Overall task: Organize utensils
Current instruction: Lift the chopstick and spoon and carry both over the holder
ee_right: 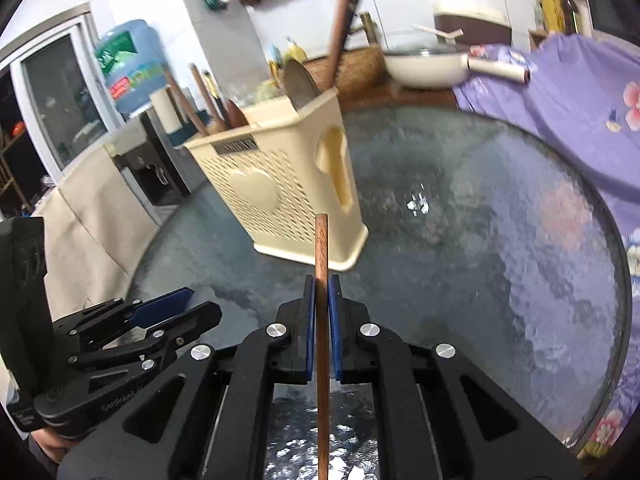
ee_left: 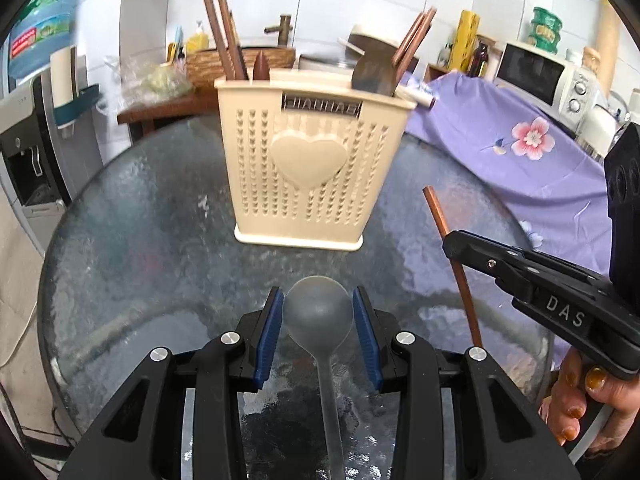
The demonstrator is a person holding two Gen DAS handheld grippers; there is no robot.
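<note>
Cream plastic makes up the utensil holder (ee_left: 304, 160), which stands upright on the glass table (ee_left: 132, 240) in the left wrist view. It already contains several wooden chopsticks and a dark spatula (ee_left: 374, 76), so part of the sorting looks done. The left gripper (ee_left: 318, 336) clasps the bowl of a grey spoon (ee_left: 318, 312) between its blue pads, with the handle running back out of view. At the right edge, the right gripper (ee_left: 454, 246) carries 1 brown chopstick (ee_left: 452, 248).

From the right wrist view, that gripper is clenched on the chopstick (ee_right: 322, 280), which points towards the holder (ee_right: 280, 184). Both pieces are not yet in the holder. The holder's inner compartments are hidden, and the chopstick's lower end is cut off.
</note>
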